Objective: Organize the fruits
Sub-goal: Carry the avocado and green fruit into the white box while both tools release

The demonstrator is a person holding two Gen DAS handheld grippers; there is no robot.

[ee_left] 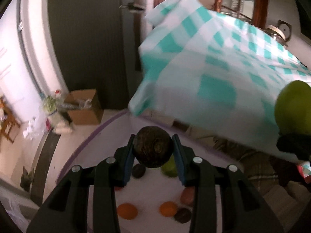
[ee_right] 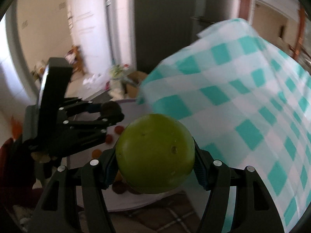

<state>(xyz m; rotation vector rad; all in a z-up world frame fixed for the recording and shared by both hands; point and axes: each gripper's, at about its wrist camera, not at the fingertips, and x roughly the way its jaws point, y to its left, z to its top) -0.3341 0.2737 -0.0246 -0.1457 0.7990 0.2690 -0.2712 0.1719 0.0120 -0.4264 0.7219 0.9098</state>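
Both grippers are carrying fruit up off the white table (ee_left: 147, 196): left gripper (ee_left: 153, 151) clamped on a dark avocado (ee_left: 153, 149), right gripper (ee_right: 155, 160) on a green apple (ee_right: 155, 157), probably headed somewhere for sorting.

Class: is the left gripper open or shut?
Shut on a dark avocado: left gripper jaws press both its sides.

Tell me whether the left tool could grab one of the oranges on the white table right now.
Probably not: the left tool is already shut on a dark avocado, so its jaws are full. The oranges lie uncovered below.
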